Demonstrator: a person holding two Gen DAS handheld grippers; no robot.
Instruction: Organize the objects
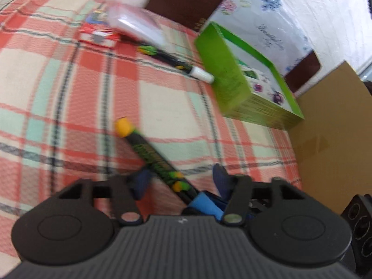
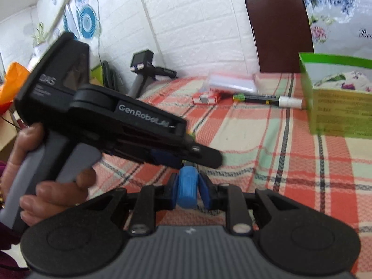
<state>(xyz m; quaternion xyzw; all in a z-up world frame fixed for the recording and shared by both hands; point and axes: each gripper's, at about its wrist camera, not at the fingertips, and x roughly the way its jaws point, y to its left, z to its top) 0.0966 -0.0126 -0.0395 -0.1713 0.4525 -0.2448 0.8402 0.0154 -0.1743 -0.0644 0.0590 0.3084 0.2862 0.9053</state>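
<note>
The right gripper (image 2: 188, 193) clamps a blue cap (image 2: 187, 190) at six o'clock, while the left gripper (image 1: 181, 181), half-open, loosely straddles the orange-capped marker (image 1: 151, 155), likely for recapping.

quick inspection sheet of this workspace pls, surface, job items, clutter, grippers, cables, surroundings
surface: plaid cloth, flat, no spills seen
job's things: open green box; white-capped marker lying with its cap against the box; yellow-capped marker lifted off the cloth
clutter: clear plastic bag; small red and white pack
grippers: left hand-held gripper open, yellow-capped marker passing between its fingers; right hand-held gripper shut on the blue end piece of that marker
cables: thin cord hanging down the wall
surroundings: brown chair, floral bag, cardboard, speaker
</note>
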